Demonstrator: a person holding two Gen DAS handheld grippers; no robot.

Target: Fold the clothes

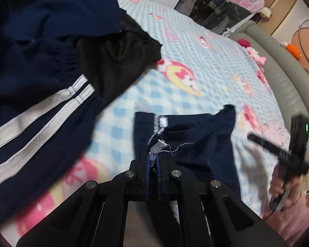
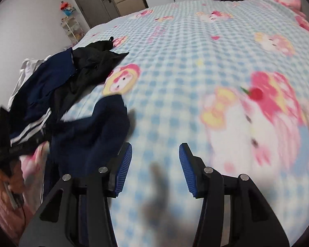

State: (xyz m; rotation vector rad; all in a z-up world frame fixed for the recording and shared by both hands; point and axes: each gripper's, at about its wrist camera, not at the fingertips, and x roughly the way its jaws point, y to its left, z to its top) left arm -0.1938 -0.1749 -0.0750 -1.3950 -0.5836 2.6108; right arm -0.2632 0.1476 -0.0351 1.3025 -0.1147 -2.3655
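Here, left tool (image 1: 154, 160) clamped on navy trousers (image 1: 195, 144), right tool (image 2: 155, 164) wide open, empty.

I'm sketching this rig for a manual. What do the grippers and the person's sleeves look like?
Both grippers, left and right, are black linkage frames with silver pivot pins and ribbed blue pads. The person's sleeve is pink and fuzzy.

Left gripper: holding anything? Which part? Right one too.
The left gripper is shut on the navy trousers, pinching a hem edge at the frayed white stripe ends. The right gripper is open, holding nothing, above the checked blanket.
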